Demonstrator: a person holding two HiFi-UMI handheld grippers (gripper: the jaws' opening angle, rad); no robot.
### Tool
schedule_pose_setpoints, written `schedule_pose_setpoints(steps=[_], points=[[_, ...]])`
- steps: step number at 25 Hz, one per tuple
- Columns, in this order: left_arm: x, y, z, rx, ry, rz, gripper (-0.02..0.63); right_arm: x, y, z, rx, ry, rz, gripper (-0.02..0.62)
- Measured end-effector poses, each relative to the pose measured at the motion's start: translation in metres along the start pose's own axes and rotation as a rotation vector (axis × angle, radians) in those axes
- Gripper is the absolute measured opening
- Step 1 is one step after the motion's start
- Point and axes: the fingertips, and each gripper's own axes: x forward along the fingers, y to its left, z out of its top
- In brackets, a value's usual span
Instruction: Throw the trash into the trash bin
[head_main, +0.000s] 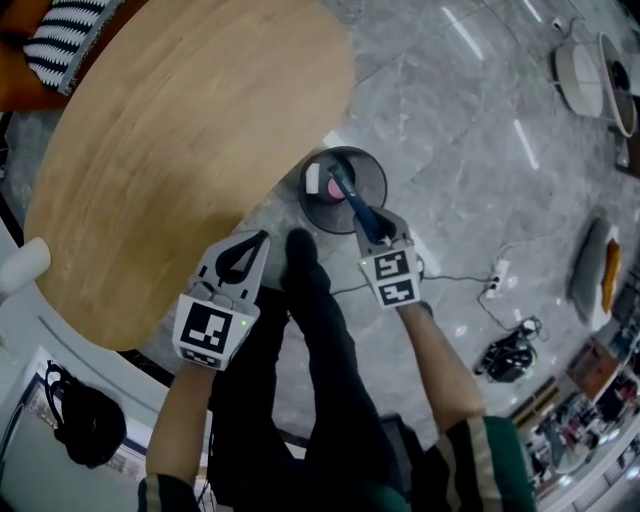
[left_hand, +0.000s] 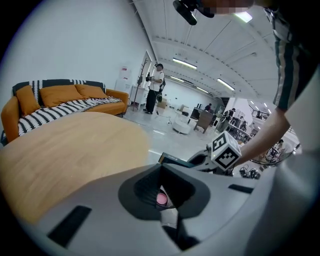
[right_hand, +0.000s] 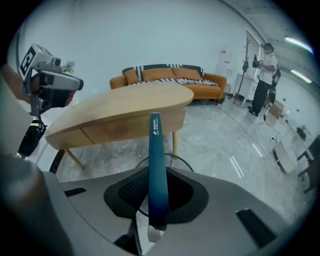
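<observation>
A black round trash bin stands on the grey floor just off the wooden table. It holds a pink thing and a white scrap. My right gripper is shut on a long flat dark-blue packet, which sticks out over the bin's mouth. In the right gripper view the packet points ahead above the bin's wire rim. My left gripper hangs by the table's edge, left of the bin. Its jaws meet with nothing between them.
The person's black-trousered leg and shoe stand between the grippers, close to the bin. An orange sofa with a striped blanket sits behind the table. A power strip and cables lie on the floor at right. Another person stands far off.
</observation>
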Motion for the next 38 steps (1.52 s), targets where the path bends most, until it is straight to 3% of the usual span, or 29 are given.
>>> schedule_pose_setpoints(steps=[8, 13, 20, 24, 26, 31, 33, 36, 38], points=[[0.039, -0.009, -0.027, 0.013, 0.008, -0.044, 0.0, 0.064, -0.004, -0.047, 0.013, 0.119, 0.013, 0.08], [0.056, -0.02, -0.045, 0.026, 0.025, -0.078, 0.0, 0.107, -0.012, -0.078, -0.017, 0.261, 0.029, 0.08], [0.052, -0.018, -0.066, 0.018, 0.042, -0.066, 0.0, 0.139, -0.005, -0.098, 0.103, 0.388, 0.068, 0.083], [0.045, -0.014, -0.072, 0.003, 0.048, -0.062, 0.0, 0.144, -0.01, -0.104, 0.149, 0.417, 0.047, 0.118], [0.04, -0.01, -0.078, 0.005, 0.057, -0.059, 0.0, 0.148, -0.005, -0.101, 0.178, 0.407, 0.064, 0.195], [0.031, 0.0, -0.086, -0.04, 0.058, -0.028, 0.0, 0.141, -0.006, -0.101, 0.159, 0.432, 0.038, 0.201], [0.026, 0.001, -0.086, -0.046, 0.061, -0.022, 0.0, 0.134, -0.008, -0.097, 0.145, 0.412, 0.014, 0.163], [0.012, 0.0, -0.079, -0.054, 0.059, -0.012, 0.0, 0.119, -0.015, -0.073, 0.151, 0.286, -0.024, 0.004], [-0.001, 0.001, -0.071, -0.064, 0.056, 0.004, 0.0, 0.107, -0.013, -0.055, 0.167, 0.218, -0.027, 0.0]])
